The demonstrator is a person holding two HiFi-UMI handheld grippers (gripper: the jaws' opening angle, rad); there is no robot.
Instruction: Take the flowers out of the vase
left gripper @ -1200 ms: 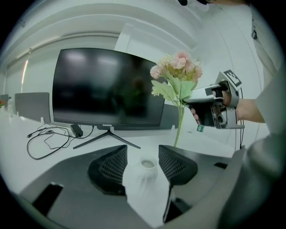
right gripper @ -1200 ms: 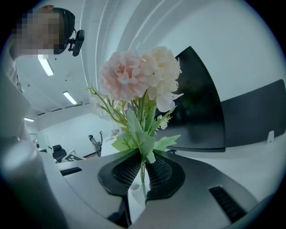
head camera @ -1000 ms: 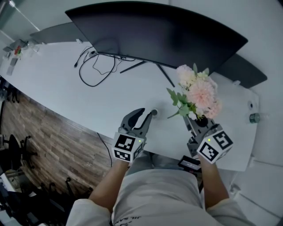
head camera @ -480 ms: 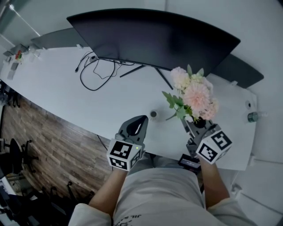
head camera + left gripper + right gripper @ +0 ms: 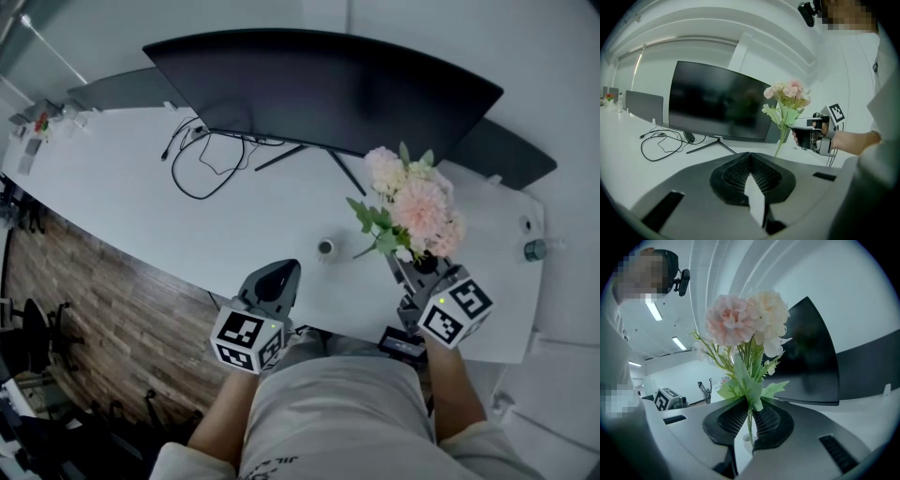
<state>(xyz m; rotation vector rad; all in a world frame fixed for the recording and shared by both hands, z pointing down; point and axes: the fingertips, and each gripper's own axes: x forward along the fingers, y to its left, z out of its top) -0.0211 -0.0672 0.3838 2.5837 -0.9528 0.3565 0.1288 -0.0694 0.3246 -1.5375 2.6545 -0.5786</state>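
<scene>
So the flowers (image 5: 413, 202), pink and cream heads with green leaves, are up off the white bench (image 5: 131, 202). They're over its right part, just in front of the right end of the big dark curved monitor (image 5: 328, 84). The right tool (image 5: 413, 268) is clamped on the thin green stem, pretty low down. In the right gripper view the stem (image 5: 749, 420) is pinched between the two dark ribbed pads (image 5: 731, 420). The leaves fan out right above them and the blooms (image 5: 746, 319) tower over everything. From the left gripper view the bunch (image 5: 786, 96) stands roughly upright above the right tool (image 5: 809, 136). The stem runs down below it and goes behind the left tool's own body, so I can't see where it ends. The left tool (image 5: 283, 273) has its jaws pressed together with nothing in them, and its own view shows the pads (image 5: 733, 176) meeting at the tip. It sits at the near edge of the bench, well left of the flowers. Between the two tools and a bit farther in, there's a little round thing on the bench that looks like the vase (image 5: 325, 247). It stands on its own, apart from both tools and the flowers. A black cable (image 5: 202, 161) loops on the bench left of the monitor's stand.
</scene>
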